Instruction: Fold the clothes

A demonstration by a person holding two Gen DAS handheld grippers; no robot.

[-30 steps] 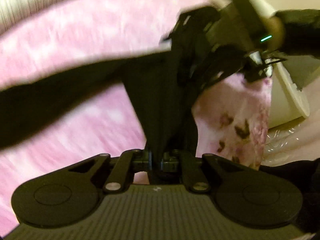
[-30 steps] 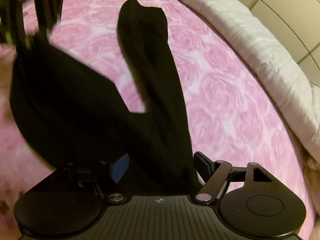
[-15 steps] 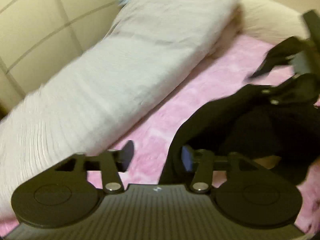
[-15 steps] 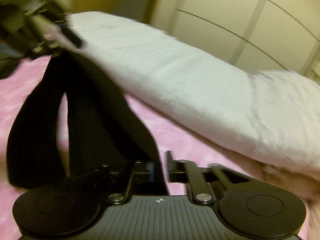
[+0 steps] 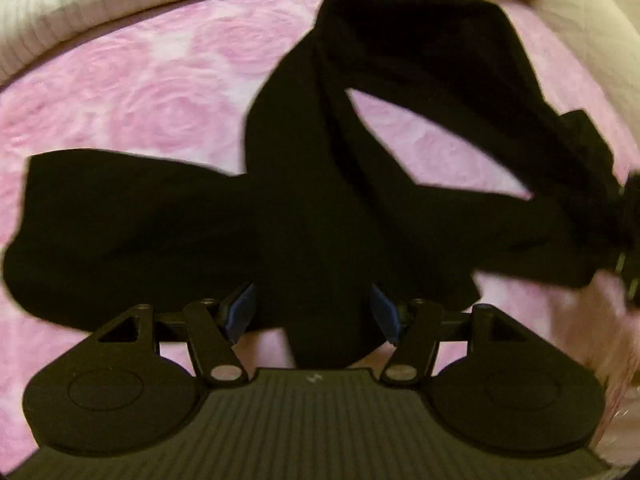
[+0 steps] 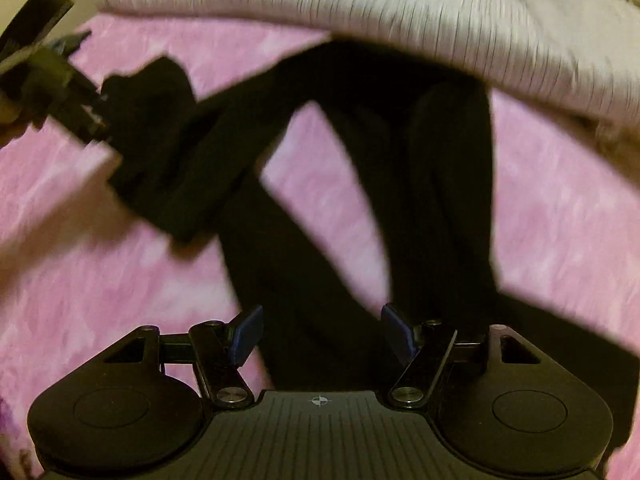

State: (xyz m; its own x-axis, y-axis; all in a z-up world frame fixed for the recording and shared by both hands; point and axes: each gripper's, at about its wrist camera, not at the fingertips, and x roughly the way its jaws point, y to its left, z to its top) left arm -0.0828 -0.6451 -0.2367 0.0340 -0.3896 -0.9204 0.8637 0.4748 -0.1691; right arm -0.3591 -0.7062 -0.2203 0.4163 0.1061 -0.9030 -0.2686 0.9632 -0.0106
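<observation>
A long black garment [image 5: 320, 220] lies in loose, crossing folds on the pink rose-patterned blanket [image 5: 140, 100]. My left gripper [image 5: 312, 314] points down over it. Its jaws are opening, and a band of the black cloth runs between the blue pads [image 5: 240, 312] without being pinched. In the right wrist view the same garment [image 6: 440, 200] stretches away from my right gripper [image 6: 322, 334]. Those jaws are opening too, with cloth lying loosely between the pads [image 6: 396, 334]. The left gripper [image 6: 80, 112] shows blurred at the upper left, at a bunched end of the cloth.
A rolled white quilt [image 5: 80, 8] lies along the far side of the blanket, also in the right wrist view [image 6: 360, 12]. Pink blanket [image 6: 560, 240] spreads on either side of the garment. The right gripper's dark body [image 5: 628, 232] sits at the right edge.
The left gripper was shut on the lifted black cloth; both views swung past the quilt and back down. Both grippers' jaws now stand wider, and the cloth has sunk onto the blanket.
</observation>
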